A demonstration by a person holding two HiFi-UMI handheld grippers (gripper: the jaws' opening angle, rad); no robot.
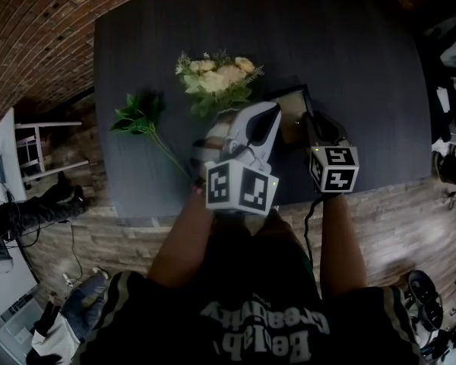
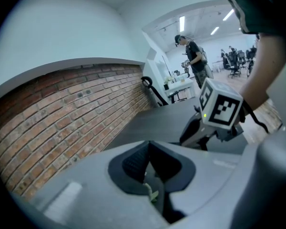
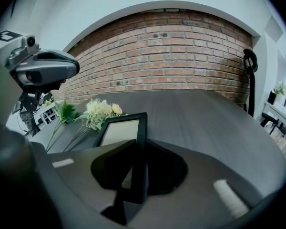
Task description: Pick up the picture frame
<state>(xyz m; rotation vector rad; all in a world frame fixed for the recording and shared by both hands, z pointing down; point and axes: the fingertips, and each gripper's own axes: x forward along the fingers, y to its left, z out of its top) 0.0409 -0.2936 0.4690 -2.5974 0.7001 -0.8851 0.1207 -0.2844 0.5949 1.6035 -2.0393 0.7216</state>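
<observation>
A black picture frame (image 1: 289, 101) with a pale insert sits tilted over the dark table (image 1: 365, 90), right of centre. My right gripper (image 1: 308, 124) is shut on its right edge. In the right gripper view the frame (image 3: 121, 130) runs away from the jaws, and the right gripper (image 3: 138, 151) clamps its black rim. My left gripper (image 1: 267, 116) hovers just left of the frame, near the stems of a cream flower bouquet (image 1: 216, 78). In its own view the left gripper (image 2: 150, 175) is shut, with a bit of thin green stem (image 2: 152, 193) caught between the pads.
A green leafy sprig (image 1: 140, 112) lies on the table's left part. A brick wall (image 1: 38, 29) runs behind and to the left. White furniture (image 1: 38, 147) stands on the floor at left, gear (image 1: 425, 295) at lower right. A person (image 2: 193, 56) stands far off.
</observation>
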